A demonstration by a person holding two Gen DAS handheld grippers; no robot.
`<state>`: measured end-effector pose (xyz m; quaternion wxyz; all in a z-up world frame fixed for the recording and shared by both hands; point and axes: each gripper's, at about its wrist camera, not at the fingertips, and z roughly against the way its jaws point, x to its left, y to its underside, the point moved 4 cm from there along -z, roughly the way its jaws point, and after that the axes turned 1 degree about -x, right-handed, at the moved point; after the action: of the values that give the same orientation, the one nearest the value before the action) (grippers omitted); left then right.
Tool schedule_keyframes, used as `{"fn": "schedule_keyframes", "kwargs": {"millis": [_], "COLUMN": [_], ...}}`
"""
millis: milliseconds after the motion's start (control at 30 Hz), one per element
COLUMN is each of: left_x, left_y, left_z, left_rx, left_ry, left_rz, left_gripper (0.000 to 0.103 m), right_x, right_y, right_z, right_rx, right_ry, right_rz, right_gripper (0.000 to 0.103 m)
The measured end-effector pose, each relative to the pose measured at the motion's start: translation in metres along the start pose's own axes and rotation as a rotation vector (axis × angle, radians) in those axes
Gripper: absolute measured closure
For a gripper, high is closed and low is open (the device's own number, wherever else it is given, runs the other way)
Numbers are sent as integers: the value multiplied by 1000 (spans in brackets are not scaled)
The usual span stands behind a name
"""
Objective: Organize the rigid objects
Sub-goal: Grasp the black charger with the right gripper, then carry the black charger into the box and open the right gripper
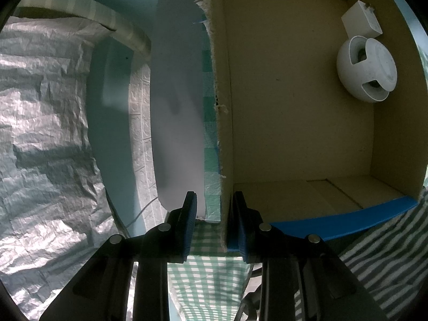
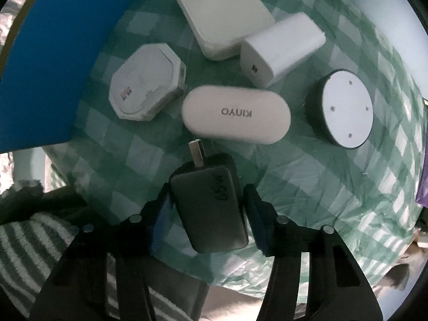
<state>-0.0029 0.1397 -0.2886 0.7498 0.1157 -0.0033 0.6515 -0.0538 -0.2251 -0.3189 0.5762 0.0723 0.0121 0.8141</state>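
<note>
My left gripper [image 1: 215, 208] straddles the left wall of an open cardboard box [image 1: 294, 133] with blue-taped rims, jaws close on either side of the wall. Inside the box lie a white round device [image 1: 365, 71] and a small white cube charger [image 1: 361, 20]. My right gripper [image 2: 207, 208] is shut on a black charger [image 2: 211, 206] with a metal prong, held above the green checkered cloth [image 2: 307, 187]. Ahead on the cloth lie a white oval Kinyo case [image 2: 235, 115], an octagonal white box [image 2: 147, 83], a white charger block [image 2: 281, 48], a flat white box [image 2: 222, 13] and a black-rimmed round disc [image 2: 345, 109].
A blue panel [image 2: 53, 53] stands at the left in the right wrist view. Crinkled silver sheeting [image 1: 45, 133] covers the area left of the box. A pale flap [image 1: 176, 107] stands beside the box wall. Striped fabric [image 1: 388, 254] lies near the box's front corner.
</note>
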Motion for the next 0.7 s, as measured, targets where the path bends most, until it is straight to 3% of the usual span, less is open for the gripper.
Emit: {"fn": "schedule_keyframes", "kwargs": {"millis": [400,700], "left_x": [2,1], "left_y": [0,-1], "left_z": [-1,-2], "left_rx": [-1,2], "left_ry": [6,0], "left_rz": [1,-9], "left_gripper": [75,75], "right_x": [-2,-2], "right_y": [-4,-3], "right_z": [-9,8], "right_rx": [-20,-63], "right_ry": [57,17], "right_rz": [-8,-47], "right_gripper": [57,62]}}
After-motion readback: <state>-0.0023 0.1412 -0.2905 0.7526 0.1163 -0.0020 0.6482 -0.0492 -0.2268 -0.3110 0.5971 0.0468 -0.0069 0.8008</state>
